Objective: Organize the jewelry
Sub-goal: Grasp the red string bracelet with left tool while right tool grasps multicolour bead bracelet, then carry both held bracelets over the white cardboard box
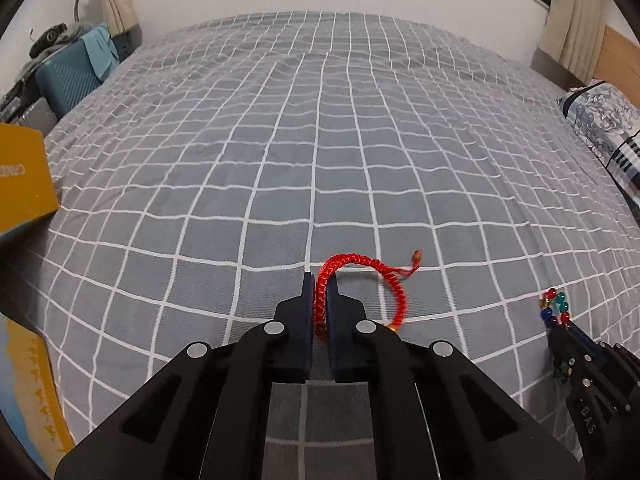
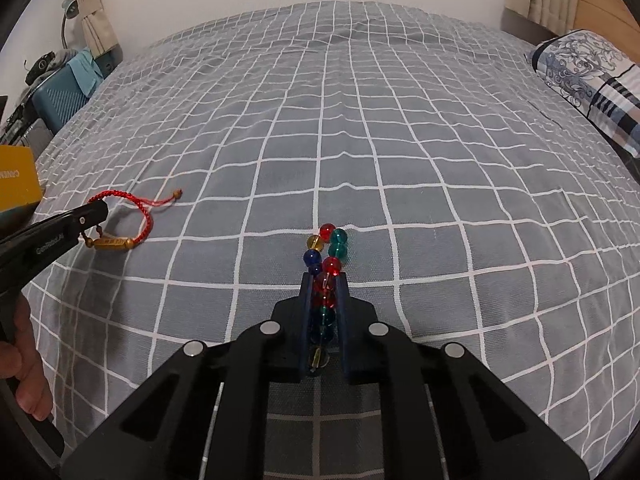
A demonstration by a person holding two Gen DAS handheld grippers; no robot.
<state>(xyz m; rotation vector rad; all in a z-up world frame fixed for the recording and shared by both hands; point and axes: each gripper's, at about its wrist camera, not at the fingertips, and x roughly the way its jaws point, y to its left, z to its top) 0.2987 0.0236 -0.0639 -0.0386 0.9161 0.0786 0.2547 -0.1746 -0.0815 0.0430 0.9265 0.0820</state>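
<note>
My left gripper [image 1: 319,286] is shut on a red braided bracelet [image 1: 394,284], which loops out to the right over the grey checked bedspread [image 1: 280,160]. In the right wrist view the same bracelet [image 2: 147,216] shows a gold tube charm [image 2: 112,244], with the left gripper [image 2: 102,212] on it at the far left. My right gripper [image 2: 324,280] is shut on a bracelet of coloured glass beads [image 2: 331,248], red, green, blue and yellow, whose end sticks out past the fingertips. In the left wrist view the right gripper [image 1: 560,326] and the beads [image 1: 556,304] sit at the far right.
A yellow box [image 1: 20,176] sits at the bed's left edge, also in the right wrist view [image 2: 16,178]. A patterned pillow [image 2: 588,76] lies at the right. A blue case [image 1: 68,80] with clutter stands beyond the bed's left side. A wall lies behind.
</note>
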